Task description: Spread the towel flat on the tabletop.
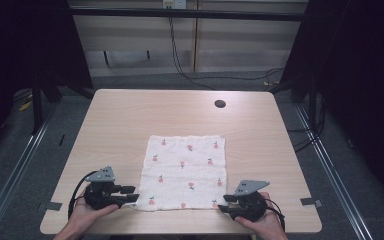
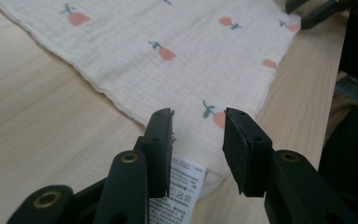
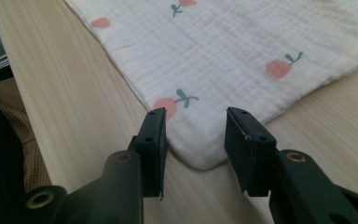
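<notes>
The pale wooden worktop [image 1: 120,120] takes up the middle of the high view, with a small dark round hole [image 1: 220,104] near its upper right. A square white cloth [image 1: 185,170] printed with little red fruit lies flat on it, in the lower centre of the frame, its near edge close to the worktop's bottom edge.

At the lower left of the high view a hand holds the left claw [image 1: 130,194], whose jaws point toward the cloth's lower left corner. In the left gripper view, the left claw [image 2: 198,128] is released: its two black jaws stand apart over that corner, with cloth between them but neither pad pressing on it (a gap of fabric and wood shows between them).

At the lower right of the high view the other hand holds the right claw [image 1: 223,207], aimed at the cloth's lower right corner. In the right gripper view, the right claw [image 3: 196,128] is likewise released, its jaws straddling the rounded corner without gripping it.

A white care label [image 2: 179,186] with small printed text lies at the cloth's corner in the lower middle of the left gripper view, partly behind the left jaw.
</notes>
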The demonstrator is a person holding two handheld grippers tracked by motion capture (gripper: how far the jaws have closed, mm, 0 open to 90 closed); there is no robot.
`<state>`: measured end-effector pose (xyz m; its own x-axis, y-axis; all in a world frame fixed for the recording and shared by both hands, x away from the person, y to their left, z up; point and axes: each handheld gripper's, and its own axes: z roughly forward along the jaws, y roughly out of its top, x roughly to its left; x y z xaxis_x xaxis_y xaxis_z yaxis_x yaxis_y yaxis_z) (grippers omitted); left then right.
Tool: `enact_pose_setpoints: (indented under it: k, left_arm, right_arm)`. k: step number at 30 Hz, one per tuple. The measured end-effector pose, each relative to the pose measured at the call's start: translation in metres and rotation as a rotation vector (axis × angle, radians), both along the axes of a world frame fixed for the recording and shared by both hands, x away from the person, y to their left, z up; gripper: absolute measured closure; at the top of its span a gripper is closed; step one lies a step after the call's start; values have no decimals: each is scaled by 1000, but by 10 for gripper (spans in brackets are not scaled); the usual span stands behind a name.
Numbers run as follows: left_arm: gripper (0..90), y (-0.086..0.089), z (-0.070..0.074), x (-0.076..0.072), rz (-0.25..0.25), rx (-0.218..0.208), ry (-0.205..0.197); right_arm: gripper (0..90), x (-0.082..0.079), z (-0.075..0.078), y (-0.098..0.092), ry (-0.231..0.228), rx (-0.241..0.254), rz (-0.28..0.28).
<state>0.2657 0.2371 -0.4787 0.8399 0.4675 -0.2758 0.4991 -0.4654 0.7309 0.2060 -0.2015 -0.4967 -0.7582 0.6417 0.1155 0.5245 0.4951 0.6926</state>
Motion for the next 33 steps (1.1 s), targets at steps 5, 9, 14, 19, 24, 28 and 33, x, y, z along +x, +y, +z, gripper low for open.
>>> enact_pose_setpoints:
  k: [5, 9, 14, 19, 24, 28, 33]
  left_arm:
    - [599, -15, -9, -6, -97, 66, -8]
    - [579, -21, -11, -11, -131, 89, -17]
    - [558, -27, -15, -10, -174, 94, -18]
    - [594, -31, -16, -15, -188, 130, -61]
    - [822, -34, -16, -17, -170, 157, -106]
    - [876, -34, -15, -17, -163, 161, -93]
    - [878, -35, -11, -22, -185, 124, -51]
  right_arm:
    - [757, 2, -1, -3, -8, -4, -29]
    - [849, 6, 0, -5, 2, -12, -53]
    - [857, 10, 0, -4, 34, 12, -59]
    - [856, 10, 0, -4, 47, 26, -59]
    - [857, 8, 2, -6, 44, 39, -54]
    - [859, 7, 4, -9, 54, 51, -56]
    - [862, 2, 9, -14, 53, 61, -38]
